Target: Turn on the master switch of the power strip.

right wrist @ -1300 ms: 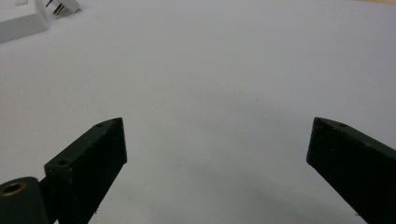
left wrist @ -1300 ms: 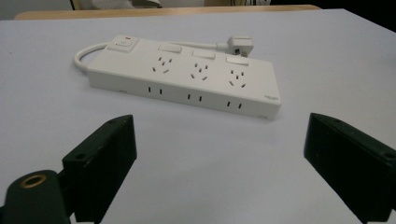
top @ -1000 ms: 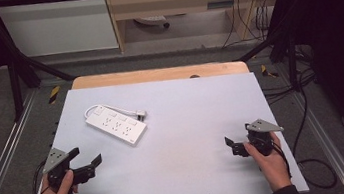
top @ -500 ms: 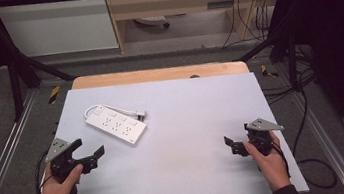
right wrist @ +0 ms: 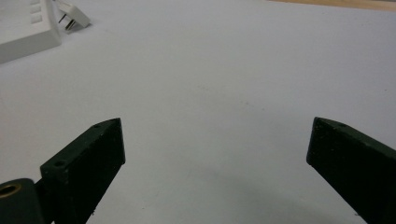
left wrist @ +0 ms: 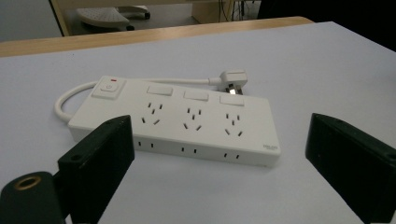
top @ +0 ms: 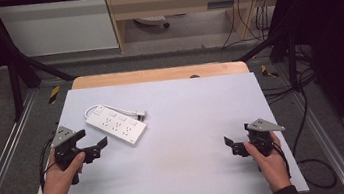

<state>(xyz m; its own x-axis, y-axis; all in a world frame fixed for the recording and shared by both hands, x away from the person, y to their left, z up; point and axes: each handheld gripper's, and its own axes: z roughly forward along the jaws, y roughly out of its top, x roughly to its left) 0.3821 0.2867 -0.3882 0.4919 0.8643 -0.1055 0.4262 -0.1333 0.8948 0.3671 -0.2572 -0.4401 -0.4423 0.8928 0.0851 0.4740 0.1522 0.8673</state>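
White plastic power strip (left wrist: 180, 121) with three socket sets and a red-marked switch lies flat just ahead of the left gripper (left wrist: 219, 154), whose jaws stand wide apart, untouched. Well off to its side, the right gripper (right wrist: 217, 158) hovers wide too, over the bare grey table (top: 188, 120).

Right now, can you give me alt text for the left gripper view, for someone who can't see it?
A white power strip lies on a pale table, its cord looping behind to a plug. The left gripper faces it, jaws open, not touching.
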